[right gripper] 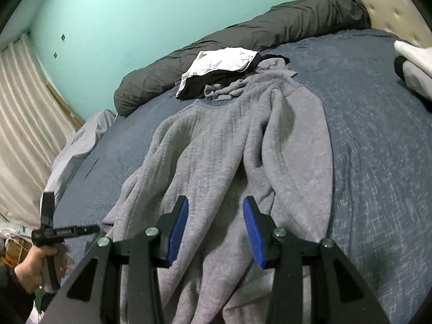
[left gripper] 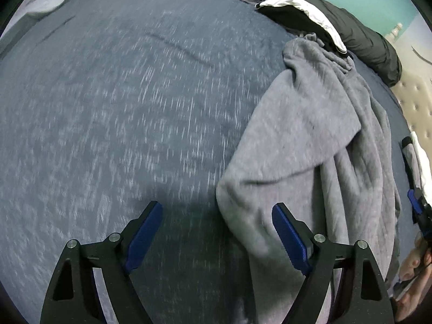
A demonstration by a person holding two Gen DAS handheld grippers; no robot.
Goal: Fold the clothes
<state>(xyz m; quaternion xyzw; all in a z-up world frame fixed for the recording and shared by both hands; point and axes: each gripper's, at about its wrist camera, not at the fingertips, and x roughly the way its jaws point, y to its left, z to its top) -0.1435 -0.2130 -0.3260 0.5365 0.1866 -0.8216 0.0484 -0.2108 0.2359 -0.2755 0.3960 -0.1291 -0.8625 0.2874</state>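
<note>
A grey sweatshirt (left gripper: 310, 135) lies crumpled lengthwise on the blue bedspread (left gripper: 121, 108). My left gripper (left gripper: 217, 205) stands wide open just above the bed. The sweatshirt's near corner reaches in under its right finger (left gripper: 289, 232), and neither pad presses on it. In the right wrist view my right gripper (right gripper: 216, 199) hovers over the near part of the sweatshirt (right gripper: 229, 135), its jaws partly apart with the cloth lying loose below them. At the lower left of that view, a hand holds the left gripper's handle (right gripper: 48, 232).
A black and white garment (right gripper: 224, 64) lies at the sweatshirt's far end. Behind it a dark grey rolled duvet (right gripper: 243, 40) runs along the teal wall. The tufted headboard (right gripper: 391, 8) is at the right, with a white garment (right gripper: 415, 54) near it. A curtain (right gripper: 21, 108) hangs left.
</note>
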